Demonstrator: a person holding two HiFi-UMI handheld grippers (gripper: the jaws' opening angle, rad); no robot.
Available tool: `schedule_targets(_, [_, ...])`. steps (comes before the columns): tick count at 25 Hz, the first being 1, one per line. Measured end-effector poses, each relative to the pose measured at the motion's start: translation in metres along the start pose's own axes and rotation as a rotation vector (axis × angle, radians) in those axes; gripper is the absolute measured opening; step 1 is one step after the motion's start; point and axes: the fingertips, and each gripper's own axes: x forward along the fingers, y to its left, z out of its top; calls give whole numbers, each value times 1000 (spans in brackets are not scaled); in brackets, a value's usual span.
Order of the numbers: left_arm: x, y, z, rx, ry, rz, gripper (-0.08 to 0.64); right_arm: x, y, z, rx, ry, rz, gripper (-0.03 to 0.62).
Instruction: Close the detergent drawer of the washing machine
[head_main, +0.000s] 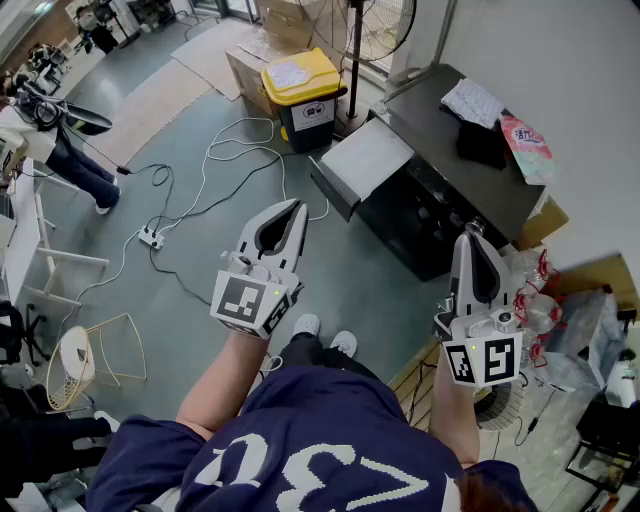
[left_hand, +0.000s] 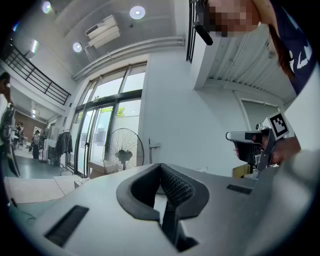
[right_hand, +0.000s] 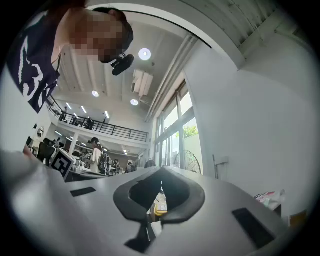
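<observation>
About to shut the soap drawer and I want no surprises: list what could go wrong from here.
The drawer juts far out of the washing machine; a push on one corner may skew and jam it. White cables loop across the floor ahead, so stepping forward may snag one.

Drawer (head_main: 365, 158) juts left from the washing machine (head_main: 432, 212), a bin (head_main: 300, 88) seemingly just behind.

The standing fan (head_main: 388, 30) was cut off by the head view's top edge. Print on the yellow-lidded bin (head_main: 300, 78) and the pink packet (head_main: 527, 145) was too small to read.
</observation>
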Motion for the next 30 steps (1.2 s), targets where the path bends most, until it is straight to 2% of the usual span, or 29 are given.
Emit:
schedule_targets(15, [1, 14, 2, 14, 2, 32, 20, 15, 11, -4, 64, -19, 65, 15])
schedule_targets(19, [15, 32, -5, -5, 5, 23, 20, 31, 11, -10, 63, -16, 51, 15])
schedule_targets(23, [44, 50, -8, -10, 5, -23, 20, 56, 5, -16, 58, -13, 12, 15])
schedule_targets(30, [111, 112, -9, -5, -5, -99, 20, 131, -6, -28, 32, -24, -66, 15])
